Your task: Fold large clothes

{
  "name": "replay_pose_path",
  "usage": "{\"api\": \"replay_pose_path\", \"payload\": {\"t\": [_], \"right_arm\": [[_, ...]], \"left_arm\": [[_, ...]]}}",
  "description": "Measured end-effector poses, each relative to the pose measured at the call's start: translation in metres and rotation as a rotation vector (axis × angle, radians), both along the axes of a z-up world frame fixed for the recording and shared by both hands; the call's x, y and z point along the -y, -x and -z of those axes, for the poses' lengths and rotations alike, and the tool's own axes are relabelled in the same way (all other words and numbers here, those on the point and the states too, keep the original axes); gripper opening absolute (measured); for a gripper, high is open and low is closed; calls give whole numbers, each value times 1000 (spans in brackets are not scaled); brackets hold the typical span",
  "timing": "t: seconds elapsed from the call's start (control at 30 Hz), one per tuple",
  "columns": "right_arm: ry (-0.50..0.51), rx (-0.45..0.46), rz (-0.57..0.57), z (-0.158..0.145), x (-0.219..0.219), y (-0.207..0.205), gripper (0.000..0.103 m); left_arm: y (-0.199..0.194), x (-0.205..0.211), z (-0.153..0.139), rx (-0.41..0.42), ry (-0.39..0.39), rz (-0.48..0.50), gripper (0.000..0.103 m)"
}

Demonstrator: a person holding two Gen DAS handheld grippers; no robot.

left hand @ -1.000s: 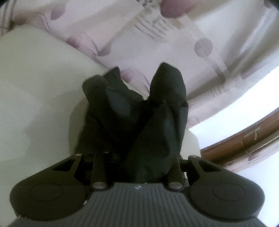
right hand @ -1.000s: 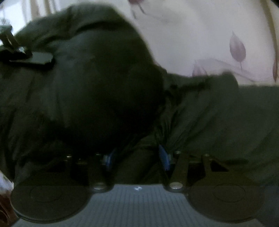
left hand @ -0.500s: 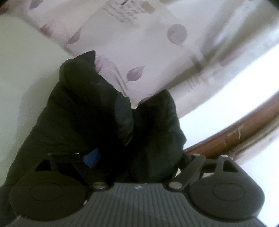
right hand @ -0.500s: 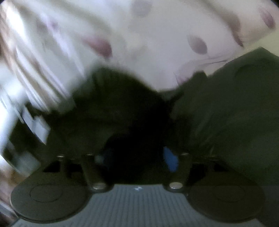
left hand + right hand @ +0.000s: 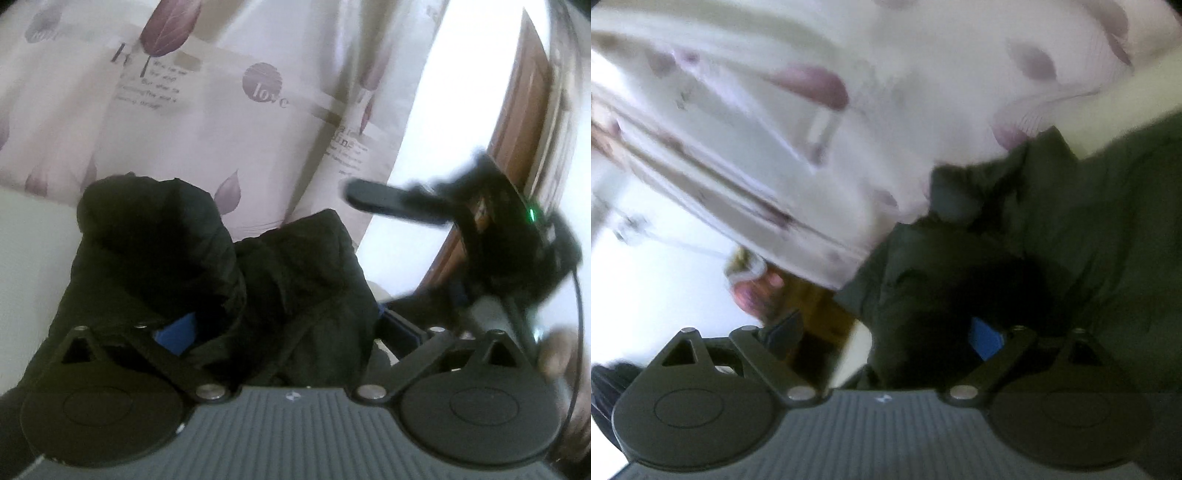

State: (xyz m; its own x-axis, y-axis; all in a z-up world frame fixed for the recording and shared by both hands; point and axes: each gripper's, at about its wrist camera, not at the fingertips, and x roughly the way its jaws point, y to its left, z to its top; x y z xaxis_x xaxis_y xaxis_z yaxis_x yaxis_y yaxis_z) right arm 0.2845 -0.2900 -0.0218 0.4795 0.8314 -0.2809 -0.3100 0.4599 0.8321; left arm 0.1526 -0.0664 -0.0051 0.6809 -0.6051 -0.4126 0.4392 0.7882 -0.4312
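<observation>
Black garment [image 5: 229,280] lies bunched at six o'clock between our left gripper [image 5: 284,325] fingers, which have just been opening wide; the right gripper [image 5: 886,332] likewise. Sheet [image 5: 229,122] print reads "love".

Dark garment [image 5: 1052,240] between wide-spread right tongs [image 5: 882,332], leaf-print sheet [image 5: 886,110] behind.
</observation>
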Motion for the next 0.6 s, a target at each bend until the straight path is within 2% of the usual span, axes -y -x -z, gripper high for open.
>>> {"api": "replay_pose_path", "payload": {"t": [0.1,0.23,0.37,0.43,0.47,0.53,0.6], "right_arm": [[71,-37,-55,-11,-18,-12,95],[290,-14,-130,-30,-49,-25,95],[527,51,-177,-37,-86,-30,94],[628,97,-176,-35,-99,-28,68],[717,138,-179,-32,-108,-27,49],[782,190,-191,-27,-114,-21,41],[778,214,-169,-21,-109,-18,35]], "left_arm": [[3,3,1,39,-26,7,101],[1,9,4,74,-59,18,101],[1,8,4,87,-71,23,101],[0,9,4,91,-79,22,102],[-1,9,4,78,-74,32,102],[-1,6,-1,25,-63,58,102],[7,-1,-10,4,-37,85,102]]}}
